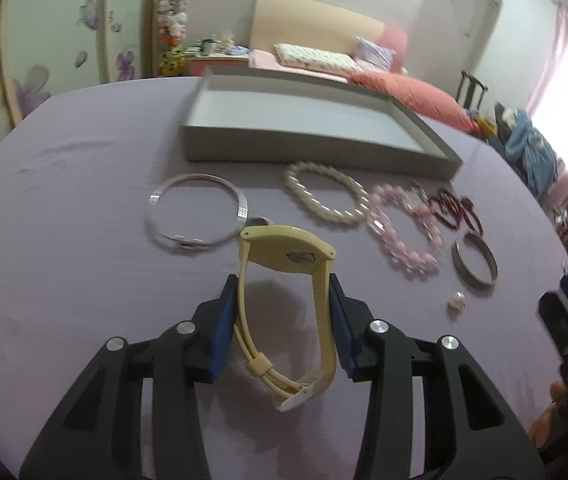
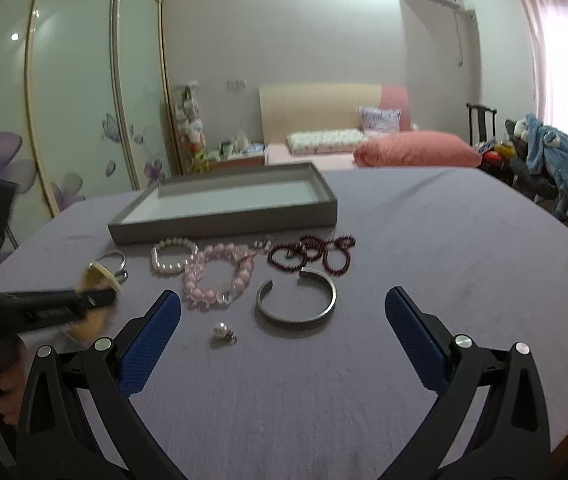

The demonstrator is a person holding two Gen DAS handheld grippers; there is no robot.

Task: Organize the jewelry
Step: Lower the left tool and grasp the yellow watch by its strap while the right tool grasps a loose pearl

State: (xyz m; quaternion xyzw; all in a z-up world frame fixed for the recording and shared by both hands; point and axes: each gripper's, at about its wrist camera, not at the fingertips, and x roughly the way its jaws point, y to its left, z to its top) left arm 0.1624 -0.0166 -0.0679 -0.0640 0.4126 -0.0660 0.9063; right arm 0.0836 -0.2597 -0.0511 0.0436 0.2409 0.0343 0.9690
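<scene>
The left gripper [image 1: 284,304] clamps the yellow watch [image 1: 287,256] by its strap, apparently for transfer to the grey tray [image 1: 303,152], while the right gripper [image 2: 284,320] fingers are spread, gripping nothing.

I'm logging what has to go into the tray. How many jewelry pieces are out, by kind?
Watch: 1, the yellow watch, held in the left gripper
Beaded bracelets: 3, pearl, pink, dark red
Metal bangles: 2, thin silver, open cuff
Loose pearl piece: 1
Total: 7
</scene>
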